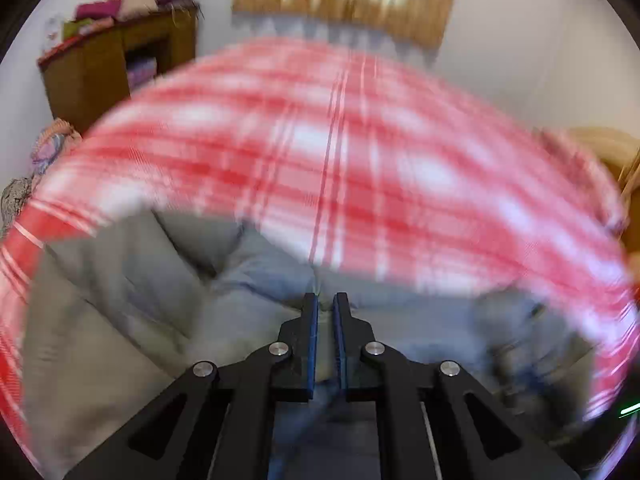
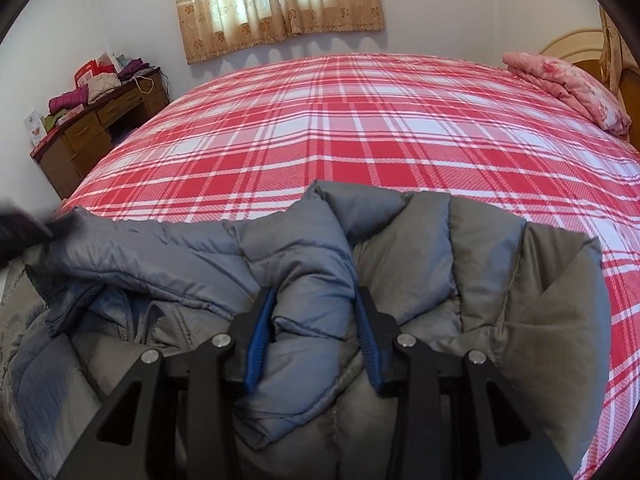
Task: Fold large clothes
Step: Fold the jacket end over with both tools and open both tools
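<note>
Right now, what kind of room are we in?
Looks like a home bedroom. A bed under a red plaid sheet fills the view, a pink pillow lies at its far corner, and a curtained window sits behind it. A wooden desk piled with clothes stands by the wall.

Jacket (image 2: 304,320) is lying on the bed (image 2: 360,128) at lower frame. Folded bedding (image 2: 568,84) is sitting upper right on the bed. Desk (image 2: 100,128) is standing upper left, clothes (image 2: 104,84) piled on it; curtain (image 2: 276,0) is hanging behind.
</note>
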A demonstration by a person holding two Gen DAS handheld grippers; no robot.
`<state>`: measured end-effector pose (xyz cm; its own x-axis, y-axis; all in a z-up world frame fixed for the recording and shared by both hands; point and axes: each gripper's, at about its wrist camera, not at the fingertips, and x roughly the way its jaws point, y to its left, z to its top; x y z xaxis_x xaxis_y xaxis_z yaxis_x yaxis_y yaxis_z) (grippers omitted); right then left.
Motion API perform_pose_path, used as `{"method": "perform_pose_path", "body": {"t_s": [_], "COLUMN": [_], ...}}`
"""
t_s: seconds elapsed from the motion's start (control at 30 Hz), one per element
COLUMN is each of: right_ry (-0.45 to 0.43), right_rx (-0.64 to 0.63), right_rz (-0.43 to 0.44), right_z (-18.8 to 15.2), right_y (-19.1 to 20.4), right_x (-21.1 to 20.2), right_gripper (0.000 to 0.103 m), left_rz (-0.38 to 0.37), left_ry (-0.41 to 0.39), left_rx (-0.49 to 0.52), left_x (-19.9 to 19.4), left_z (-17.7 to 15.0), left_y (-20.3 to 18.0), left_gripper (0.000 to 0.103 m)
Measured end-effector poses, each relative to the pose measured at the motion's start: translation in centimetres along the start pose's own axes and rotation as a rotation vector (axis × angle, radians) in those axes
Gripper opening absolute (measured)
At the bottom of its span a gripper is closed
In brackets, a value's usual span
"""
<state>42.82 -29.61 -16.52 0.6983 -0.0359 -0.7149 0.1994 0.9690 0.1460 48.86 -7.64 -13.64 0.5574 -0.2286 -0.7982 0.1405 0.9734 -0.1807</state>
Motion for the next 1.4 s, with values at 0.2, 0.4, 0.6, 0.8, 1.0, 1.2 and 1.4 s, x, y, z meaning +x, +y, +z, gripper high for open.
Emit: {"method": "perform_pose_path", "body": {"t_s": [0.2,0.4,0.6,0.8,1.0,1.2,1.4], "right_ry": [0.005,0.014,0.013,0.077,-0.068,-0.175,-0.149], "right_rx": [-0.003,-0.024,-0.023,-0.029,0.061,-0.025,-0.046], "right_rz": [0.006,-0.014,-0.018,-0.023,0.102,0.123,0.076], "right_z": [0.1,0.2,0.1,0.5,-1.9,-10.0,-19.3], "right_y": [0.1,0.6,0.6,0.3,-2.8,-6.9,-9.7], "right_x": [0.1,0.4,0.3,-0.4,-13.5,-28.0,-35.6], "right_gripper": [0.046,0.047,0.048,0.057,0.061,0.076,0.079], "left_rz": [-0.128,-0.026,-0.035,0.026,-0.070,-0.223,-0.049], "left_ry": [-0.064,-0.079,-0.080,-0.049,-0.163,-0.173,-0.174], "left_rx": [-0.097,-0.037,-0.042,0.067,0.189,0.099,0.012], "left_x": [1.4,1.5,1.5,-3.7,-16.9,-27.3,-33.8], "left_z": [-1.9,-1.4,-1.4,-3.1,-8.5,-15.8,-24.9], "left_y": [3.5,2.0,2.3,0.7,2.5,10.4,18.0], "left_gripper": [0.005,0.003,0.003,0.003,0.003,0.004,0.004]}}
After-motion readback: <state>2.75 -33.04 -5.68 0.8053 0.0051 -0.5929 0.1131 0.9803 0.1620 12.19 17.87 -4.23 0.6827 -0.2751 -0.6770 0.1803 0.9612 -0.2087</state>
